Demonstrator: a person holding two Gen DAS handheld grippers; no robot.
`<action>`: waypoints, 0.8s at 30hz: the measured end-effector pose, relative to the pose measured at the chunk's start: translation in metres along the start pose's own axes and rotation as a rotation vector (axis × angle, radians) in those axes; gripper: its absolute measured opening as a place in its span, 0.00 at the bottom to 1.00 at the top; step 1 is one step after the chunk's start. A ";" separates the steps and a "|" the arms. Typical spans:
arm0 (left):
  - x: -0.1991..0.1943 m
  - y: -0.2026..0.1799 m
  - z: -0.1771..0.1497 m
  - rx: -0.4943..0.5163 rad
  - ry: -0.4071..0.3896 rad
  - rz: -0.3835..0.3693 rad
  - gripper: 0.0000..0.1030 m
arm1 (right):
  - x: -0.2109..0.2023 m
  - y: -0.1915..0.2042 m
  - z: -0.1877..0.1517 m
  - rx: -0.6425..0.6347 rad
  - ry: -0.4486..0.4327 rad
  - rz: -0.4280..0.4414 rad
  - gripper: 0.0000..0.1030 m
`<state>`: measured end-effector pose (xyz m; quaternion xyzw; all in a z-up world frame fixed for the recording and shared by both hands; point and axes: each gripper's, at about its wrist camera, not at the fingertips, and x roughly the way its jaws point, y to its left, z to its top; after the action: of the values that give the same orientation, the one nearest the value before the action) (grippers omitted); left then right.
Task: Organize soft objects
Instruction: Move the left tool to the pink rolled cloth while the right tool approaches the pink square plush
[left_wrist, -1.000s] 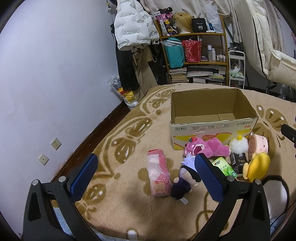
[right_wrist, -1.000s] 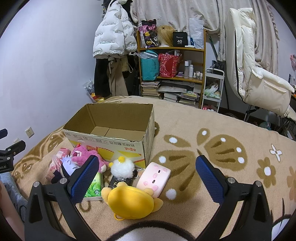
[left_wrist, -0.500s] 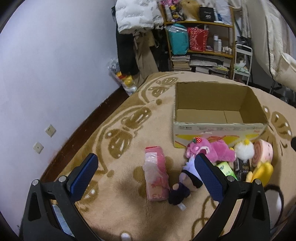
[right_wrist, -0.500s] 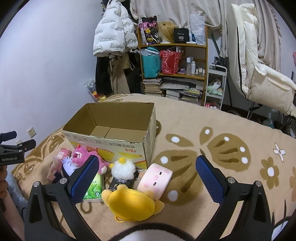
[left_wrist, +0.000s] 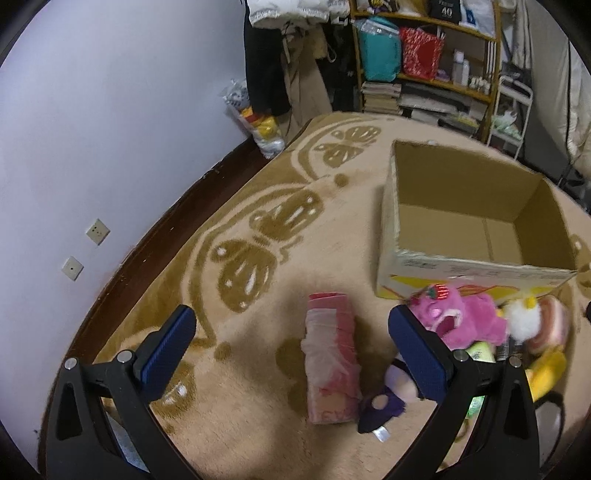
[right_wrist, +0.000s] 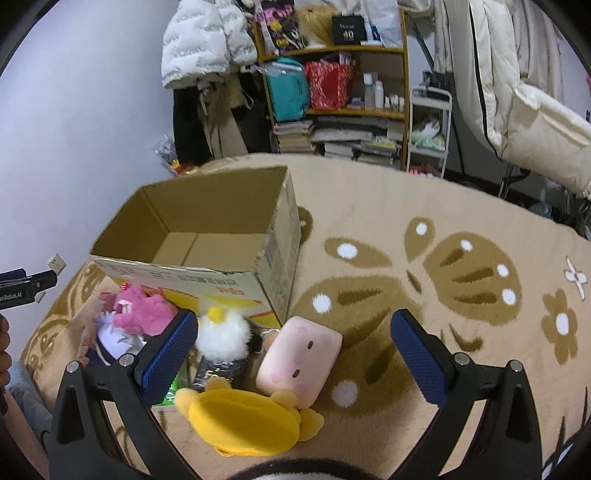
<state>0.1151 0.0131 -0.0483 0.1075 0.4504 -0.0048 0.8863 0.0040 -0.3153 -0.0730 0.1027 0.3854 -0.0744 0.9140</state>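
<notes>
An open, empty cardboard box (left_wrist: 469, 266) (right_wrist: 177, 271) stands on the beige patterned rug. Soft toys lie in front of it: a pink plush (left_wrist: 461, 319) (right_wrist: 142, 308), a purple-haired doll (left_wrist: 384, 397), a white fluffy chick (right_wrist: 221, 334), a pink pig cushion (right_wrist: 299, 358) and a yellow plush (right_wrist: 243, 419). A pink plastic-wrapped pack (left_wrist: 332, 358) lies to the left. My left gripper (left_wrist: 291, 350) is open above the pack. My right gripper (right_wrist: 291, 354) is open above the pig cushion and chick.
A purple wall (left_wrist: 92, 129) with two sockets runs along the left. A shelf (right_wrist: 332, 81) of bags and books, hanging coats (right_wrist: 210, 44) and a white chair (right_wrist: 517, 92) stand beyond the rug. A green packet (left_wrist: 480, 349) lies among the toys.
Both grippers have moved forward and tilted down toward the toys and box. Both stay open and empty. Nothing on the rug has moved.
</notes>
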 end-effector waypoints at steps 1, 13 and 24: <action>0.005 -0.001 0.000 0.003 0.012 0.004 1.00 | 0.005 -0.001 0.000 0.002 0.010 -0.002 1.00; 0.057 -0.008 -0.013 -0.008 0.147 0.004 1.00 | 0.045 -0.016 -0.006 0.039 0.112 -0.021 1.00; 0.090 -0.012 -0.021 -0.027 0.222 -0.002 1.00 | 0.065 -0.021 -0.014 0.051 0.172 -0.017 1.00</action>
<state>0.1504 0.0130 -0.1344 0.0948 0.5461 0.0124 0.8322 0.0350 -0.3357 -0.1315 0.1285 0.4612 -0.0829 0.8740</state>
